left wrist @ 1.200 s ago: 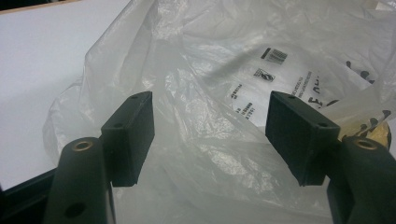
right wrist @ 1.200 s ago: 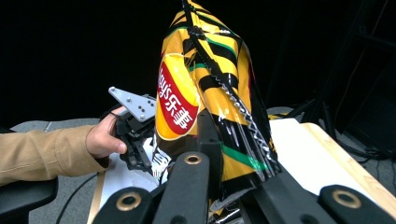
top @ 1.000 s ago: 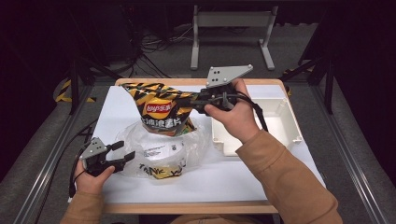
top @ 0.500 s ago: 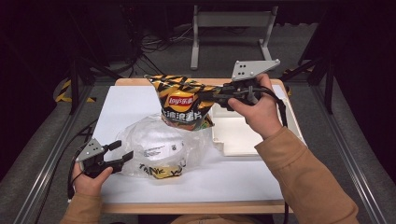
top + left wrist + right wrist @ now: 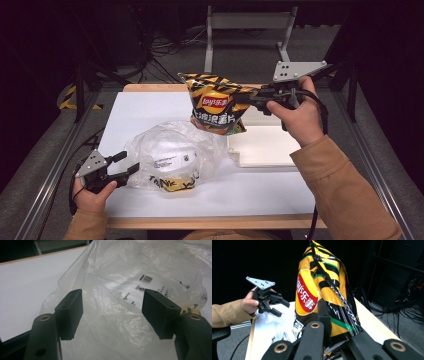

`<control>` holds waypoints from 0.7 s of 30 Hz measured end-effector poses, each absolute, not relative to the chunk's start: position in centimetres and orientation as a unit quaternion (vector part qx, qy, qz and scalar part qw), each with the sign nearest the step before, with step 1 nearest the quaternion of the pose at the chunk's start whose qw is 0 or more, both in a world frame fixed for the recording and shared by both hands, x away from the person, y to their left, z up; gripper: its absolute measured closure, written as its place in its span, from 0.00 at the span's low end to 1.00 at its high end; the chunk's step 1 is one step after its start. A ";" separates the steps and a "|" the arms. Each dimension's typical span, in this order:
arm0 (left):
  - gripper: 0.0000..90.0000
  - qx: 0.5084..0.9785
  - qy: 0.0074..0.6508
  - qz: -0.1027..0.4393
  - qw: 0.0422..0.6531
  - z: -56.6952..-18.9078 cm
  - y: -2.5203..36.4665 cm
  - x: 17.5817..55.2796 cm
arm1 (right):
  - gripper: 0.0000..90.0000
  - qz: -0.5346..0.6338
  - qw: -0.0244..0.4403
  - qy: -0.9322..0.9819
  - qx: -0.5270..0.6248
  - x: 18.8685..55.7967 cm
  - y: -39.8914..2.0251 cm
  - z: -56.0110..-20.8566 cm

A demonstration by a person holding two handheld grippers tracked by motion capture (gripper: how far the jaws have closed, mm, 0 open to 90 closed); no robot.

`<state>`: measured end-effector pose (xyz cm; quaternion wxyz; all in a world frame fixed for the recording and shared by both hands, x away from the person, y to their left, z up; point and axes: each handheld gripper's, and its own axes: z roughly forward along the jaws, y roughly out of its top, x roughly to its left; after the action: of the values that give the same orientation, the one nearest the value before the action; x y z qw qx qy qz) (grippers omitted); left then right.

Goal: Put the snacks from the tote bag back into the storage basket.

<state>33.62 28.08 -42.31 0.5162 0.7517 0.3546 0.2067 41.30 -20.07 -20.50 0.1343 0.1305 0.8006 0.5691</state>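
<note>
A yellow and black chips bag (image 5: pixel 216 105) (image 5: pixel 322 290) with a red logo hangs in the air over the table's far middle. My right gripper (image 5: pixel 248 99) (image 5: pixel 329 322) is shut on its right sealed edge. A crumpled clear plastic bag (image 5: pixel 170 155) (image 5: pixel 120 290) with printed labels lies on the white table (image 5: pixel 145 110) at the front left. My left gripper (image 5: pixel 128 162) (image 5: pixel 112 312) stands open at the plastic bag's left side; its pads do not press the film. The left gripper (image 5: pixel 282 308) also shows far off in the right gripper view.
A shallow white tray (image 5: pixel 265 145) lies on the table's right half, below and to the right of the hanging chips bag. Metal rails run along both table sides. A grey frame (image 5: pixel 247 30) stands on the floor beyond the far edge.
My right gripper has carried the chips bag to the right and slightly up, away from above the plastic bag. The left gripper has stayed in place.
</note>
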 end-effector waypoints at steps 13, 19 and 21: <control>0.36 0.747 0.355 0.214 0.519 -42.3 28.0 33.4 | 1.00 0.567 0.149 0.797 0.145 41.2 -23.8 -20.6; 0.36 0.748 0.357 0.211 0.518 -42.4 27.9 33.5 | 1.00 0.563 0.152 0.798 0.149 41.2 -25.3 -20.4; 0.36 0.748 0.356 0.210 0.519 -42.4 27.9 33.5 | 1.00 0.562 0.151 0.800 0.143 41.3 -25.8 -20.4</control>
<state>33.49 27.93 -42.36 0.5191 0.7480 0.3563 0.2102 41.34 -25.82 -20.40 0.1512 0.1431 0.8002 0.5625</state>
